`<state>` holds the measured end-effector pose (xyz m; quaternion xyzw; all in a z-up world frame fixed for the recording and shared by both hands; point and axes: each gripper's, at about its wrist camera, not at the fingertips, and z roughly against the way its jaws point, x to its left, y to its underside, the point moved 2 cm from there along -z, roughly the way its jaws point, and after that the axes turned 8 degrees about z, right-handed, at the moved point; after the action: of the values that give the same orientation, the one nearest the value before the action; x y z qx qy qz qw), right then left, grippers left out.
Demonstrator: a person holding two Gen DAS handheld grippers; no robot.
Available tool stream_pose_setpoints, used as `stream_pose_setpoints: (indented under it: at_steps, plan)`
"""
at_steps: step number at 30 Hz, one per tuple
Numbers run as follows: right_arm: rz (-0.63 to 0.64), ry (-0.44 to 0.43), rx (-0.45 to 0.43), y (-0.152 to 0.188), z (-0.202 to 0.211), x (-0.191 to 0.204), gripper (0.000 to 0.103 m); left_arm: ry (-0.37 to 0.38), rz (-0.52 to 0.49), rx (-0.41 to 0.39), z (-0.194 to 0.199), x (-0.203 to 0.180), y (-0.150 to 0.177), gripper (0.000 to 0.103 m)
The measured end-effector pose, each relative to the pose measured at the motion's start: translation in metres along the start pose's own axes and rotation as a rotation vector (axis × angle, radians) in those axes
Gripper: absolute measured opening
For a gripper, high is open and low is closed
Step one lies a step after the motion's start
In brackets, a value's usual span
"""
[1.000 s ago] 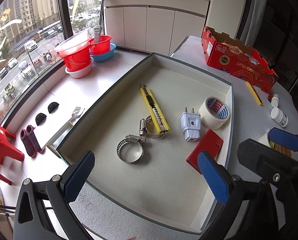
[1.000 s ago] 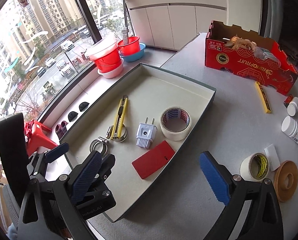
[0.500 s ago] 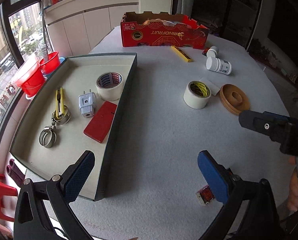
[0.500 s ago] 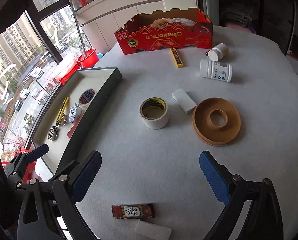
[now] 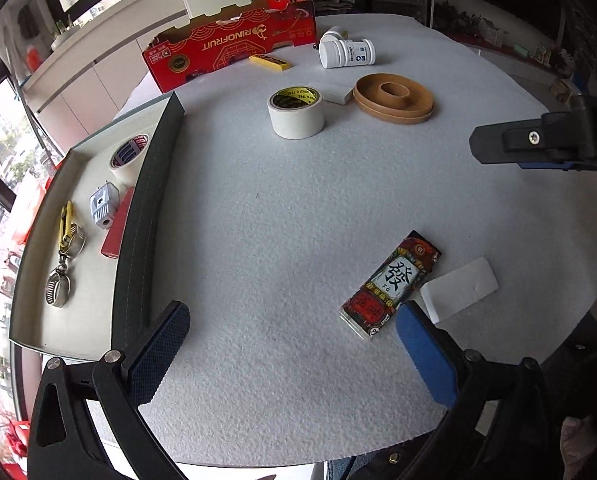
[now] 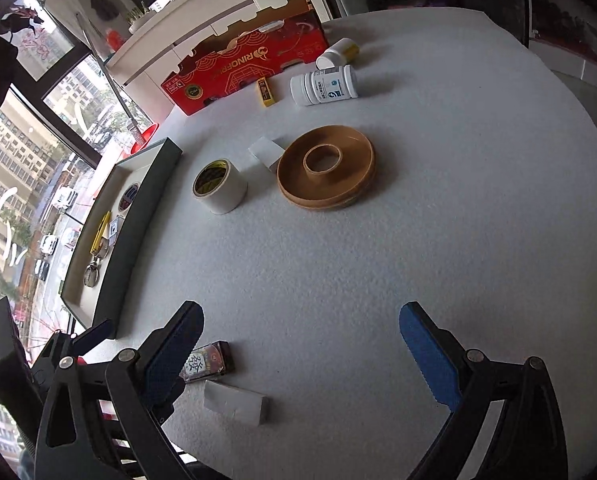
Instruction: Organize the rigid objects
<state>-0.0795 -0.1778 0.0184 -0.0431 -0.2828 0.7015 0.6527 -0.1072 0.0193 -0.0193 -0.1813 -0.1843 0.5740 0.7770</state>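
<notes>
Since the earlier frames both grippers have swung away from the tray [image 5: 146, 216] toward the near table [image 5: 298, 240] edge; the tray, then central, now lies at the far left.

The table carries all loose items. The red carton [image 5: 234, 46] stands at the far edge. The tray holds a tape roll [image 5: 128, 156], plug [image 5: 104, 210], red card [image 5: 116, 228], yellow knife [image 5: 64, 226] and hose clamps [image 5: 58, 290].

The brown ring [image 5: 394, 98] lies mid-table, with the cream tape [image 5: 296, 112] just beside it and a white block [image 5: 332, 92] between them. Two white bottles [image 6: 324, 86] lie near the carton; a yellow bar [image 5: 270, 62] lies in front of it.

The printed box [image 5: 392, 284] lies near the front edge, touching a white slab [image 5: 458, 290].

Left gripper [image 5: 290, 344]: jaws wide apart, empty, its right pad [image 5: 426, 356] just beside the box.

Right gripper [image 6: 298, 348]: jaws wide apart, empty; its left pad [image 6: 170, 356] appears to overlap the box, though contact cannot be confirmed.
</notes>
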Motion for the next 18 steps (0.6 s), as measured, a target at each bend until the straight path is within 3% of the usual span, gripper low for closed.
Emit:
stream_pose_setpoints:
  at_steps: [7,12,18]
  plan:
    - [-0.042,0.010,0.016,0.011,-0.002,-0.009,0.099,0.007,-0.113,-0.016,-0.008,-0.021,-0.003,0.103]
    - [-0.031,0.025,0.009,0.012,0.002,-0.008,0.099,-0.001,-0.062,-0.032,-0.018,-0.025,-0.020,0.103]
    - [0.013,0.048,0.027,0.019,0.000,-0.005,0.099,-0.074,0.054,-0.062,-0.031,-0.009,-0.041,0.103]
